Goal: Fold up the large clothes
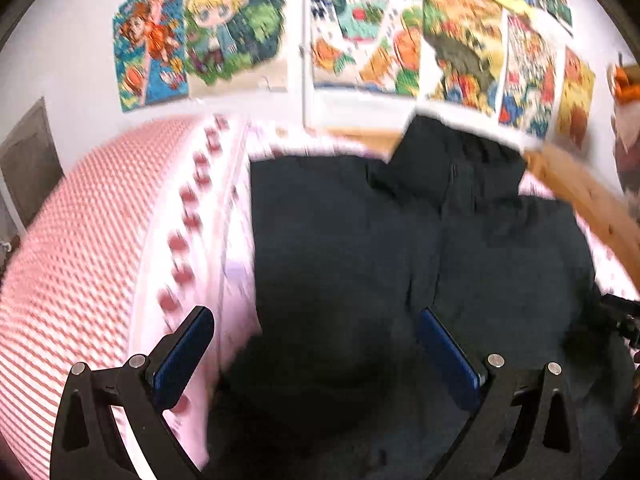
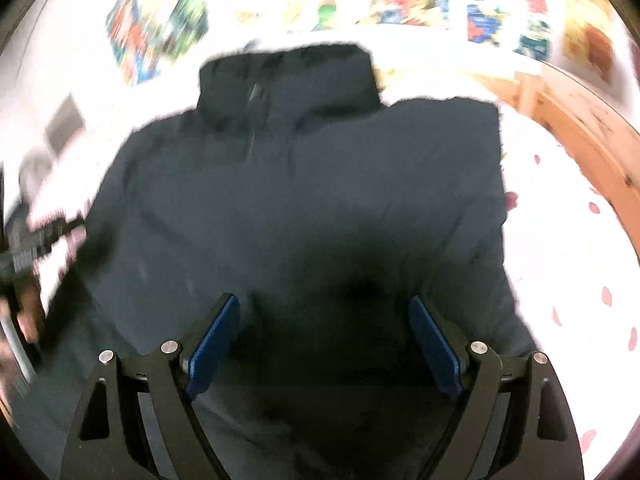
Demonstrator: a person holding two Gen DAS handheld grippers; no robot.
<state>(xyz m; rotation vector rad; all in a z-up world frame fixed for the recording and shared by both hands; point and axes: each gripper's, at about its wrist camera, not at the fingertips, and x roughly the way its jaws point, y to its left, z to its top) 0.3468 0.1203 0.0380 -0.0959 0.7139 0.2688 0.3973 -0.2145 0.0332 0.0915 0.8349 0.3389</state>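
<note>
Jacket [image 2: 304,184], one, dark navy, matte, high collar, flat on pink-spotted bedding [image 2: 568,248]. Left gripper [image 1: 316,344] and right gripper [image 2: 324,332] spread wide above it, blue pads, holding nothing.

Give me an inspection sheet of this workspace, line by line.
Surface: bed sheet, white with pink spots.
Job's things: dark jacket spread flat, collar far from the cameras.
Clutter: red-and-white checked pillow beside the jacket.
Grippers: left gripper open; right gripper open; both over the jacket, holding nothing.
Cables: nothing seen.
Surroundings: wooden bed frame; colourful posters on a white wall.
</note>
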